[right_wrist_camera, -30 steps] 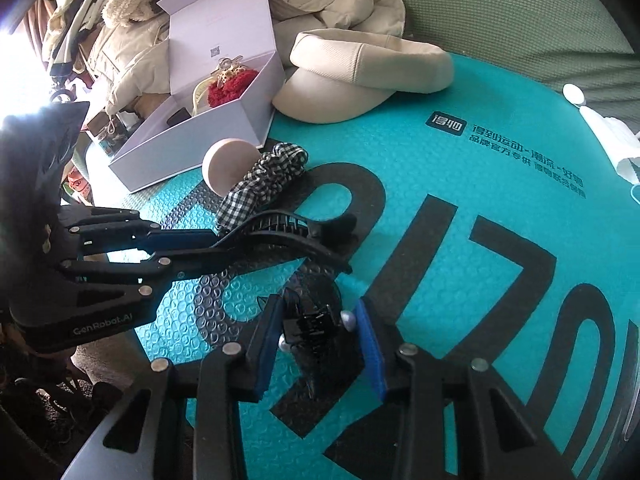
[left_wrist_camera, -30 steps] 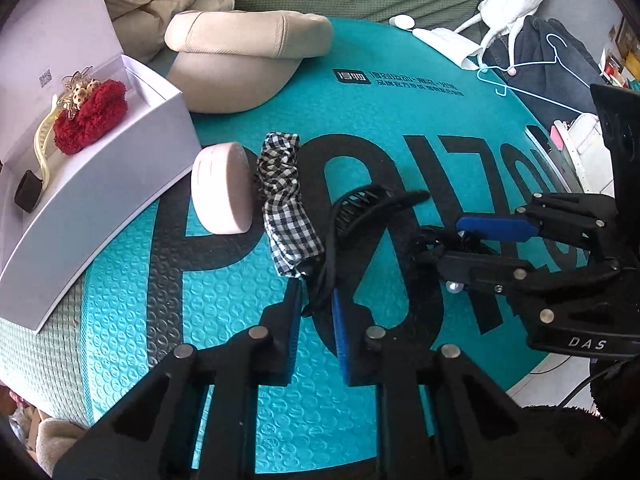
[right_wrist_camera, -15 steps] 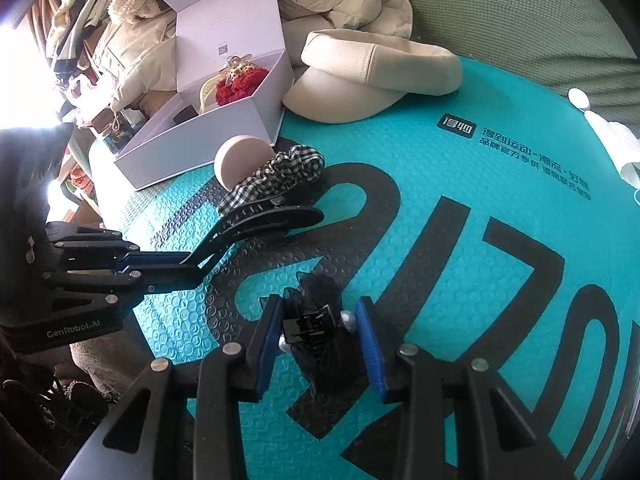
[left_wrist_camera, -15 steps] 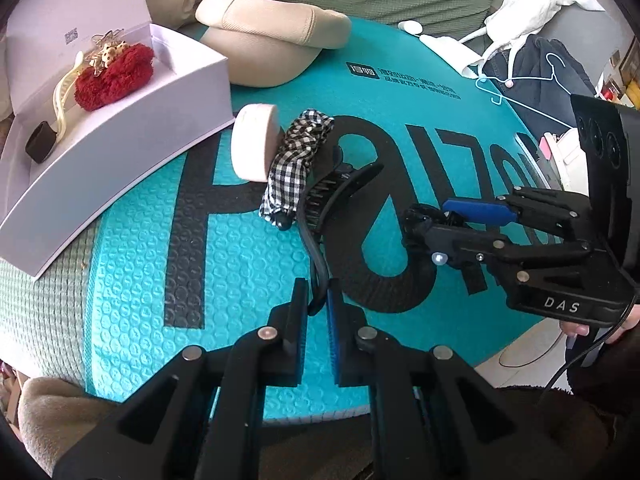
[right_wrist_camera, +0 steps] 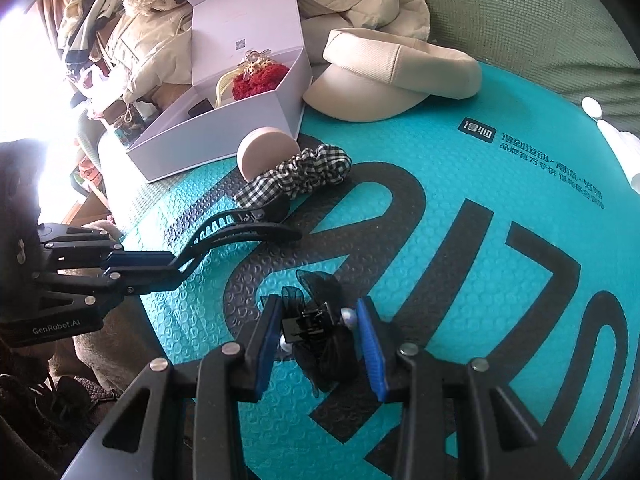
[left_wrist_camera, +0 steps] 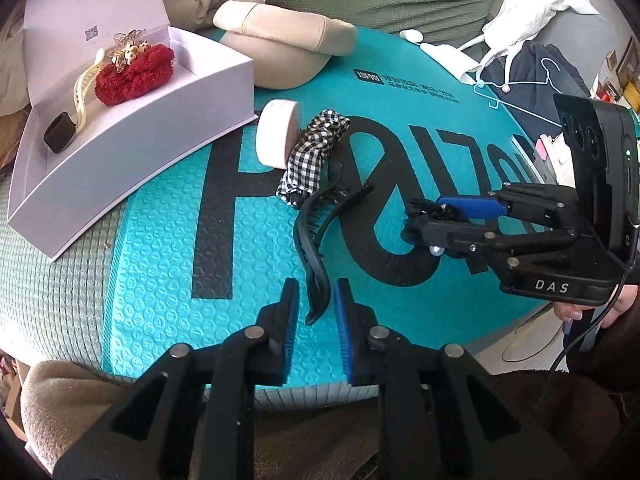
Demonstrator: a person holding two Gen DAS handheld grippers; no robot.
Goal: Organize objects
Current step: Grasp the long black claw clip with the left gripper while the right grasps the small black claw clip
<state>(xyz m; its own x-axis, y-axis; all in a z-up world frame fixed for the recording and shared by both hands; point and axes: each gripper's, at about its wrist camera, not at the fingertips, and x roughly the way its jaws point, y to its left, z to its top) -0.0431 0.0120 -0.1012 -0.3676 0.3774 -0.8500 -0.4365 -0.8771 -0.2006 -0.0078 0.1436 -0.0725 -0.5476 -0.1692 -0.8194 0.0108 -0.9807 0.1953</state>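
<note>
Between the parted pads of the left hand-held gripper [left_wrist_camera: 314, 312], whose jaws have just been opening, lies a black hair claw [left_wrist_camera: 316, 240], apparently unclamped. Right hand-held gripper [right_wrist_camera: 318, 332] clamps a black bow clip [right_wrist_camera: 320, 320]. Both rest on the teal mat [left_wrist_camera: 160, 264], near a checked scrunchie [left_wrist_camera: 312, 160] and white box [left_wrist_camera: 132, 128].

Mat [left_wrist_camera: 160, 264]: teal foam, matt, embossed with a bubbled texture, black print. Hair claw [left_wrist_camera: 316, 240]: smooth black plastic, slight sheen; scrunchie [left_wrist_camera: 316, 152]: woven checked cloth; bow clip [right_wrist_camera: 320, 332]: sheer black mesh with glossy pearl beads. Box [left_wrist_camera: 132, 132] at the mat's edge: smooth matt white card, holding a fuzzy red scrunchie [left_wrist_camera: 134, 74]; cap [right_wrist_camera: 392, 76]: beige ribbed cloth.
</note>
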